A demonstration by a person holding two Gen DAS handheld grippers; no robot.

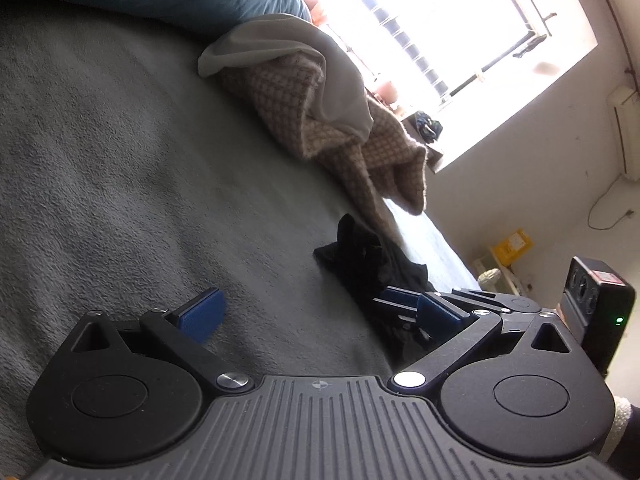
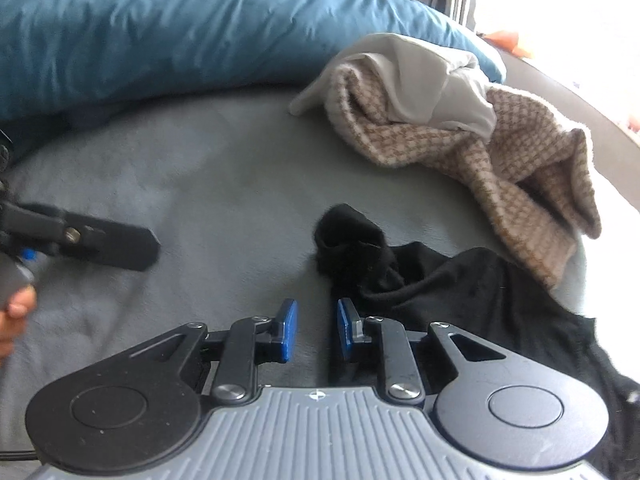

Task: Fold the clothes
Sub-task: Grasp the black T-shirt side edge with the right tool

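Lying crumpled on grey blanket, black garment is part cut off at frame edge. Left gripper fingers spread wide; right gripper fingers apart w/ narrow gap, empty, beside garment.

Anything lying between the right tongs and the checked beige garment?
Yes: the crumpled black garment lies between the right tongs and the checked beige garment, on the grey blanket; right wrist view.

1. You have one black garment near the bed's right edge.
2. You have one houndstooth garment with pale lining.
3. You see one blue pillow.
4. You hold two grippers: left, right.
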